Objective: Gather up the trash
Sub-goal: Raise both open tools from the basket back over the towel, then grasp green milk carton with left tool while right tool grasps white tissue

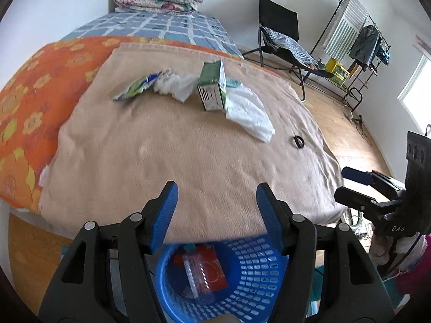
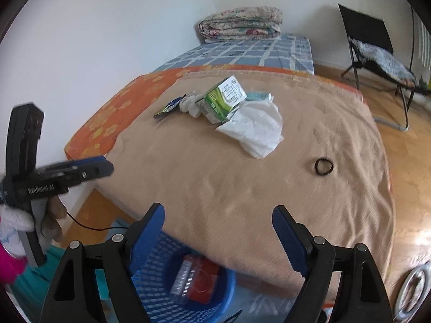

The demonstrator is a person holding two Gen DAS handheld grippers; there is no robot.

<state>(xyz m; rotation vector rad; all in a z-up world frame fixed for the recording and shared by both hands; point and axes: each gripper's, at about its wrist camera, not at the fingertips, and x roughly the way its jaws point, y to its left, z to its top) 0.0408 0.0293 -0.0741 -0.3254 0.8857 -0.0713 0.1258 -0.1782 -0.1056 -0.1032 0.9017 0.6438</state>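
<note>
Left gripper (image 1: 216,196) and right gripper (image 2: 218,220) both released (nothing between jaws), blue basket (image 1: 250,277) below, green carton (image 1: 212,86) on beige blanket (image 1: 175,148)

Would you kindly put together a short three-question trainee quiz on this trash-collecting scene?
1. True or false: the blue basket on the floor already holds something.
2. Which lies nearest the bed's right edge? A) green carton B) black ring C) white plastic bag
3. Fill in: both the left gripper and the right gripper are ____ and hold nothing.

Key: 1 true, a clear container over something red lies inside; 2 B; 3 open.
</note>
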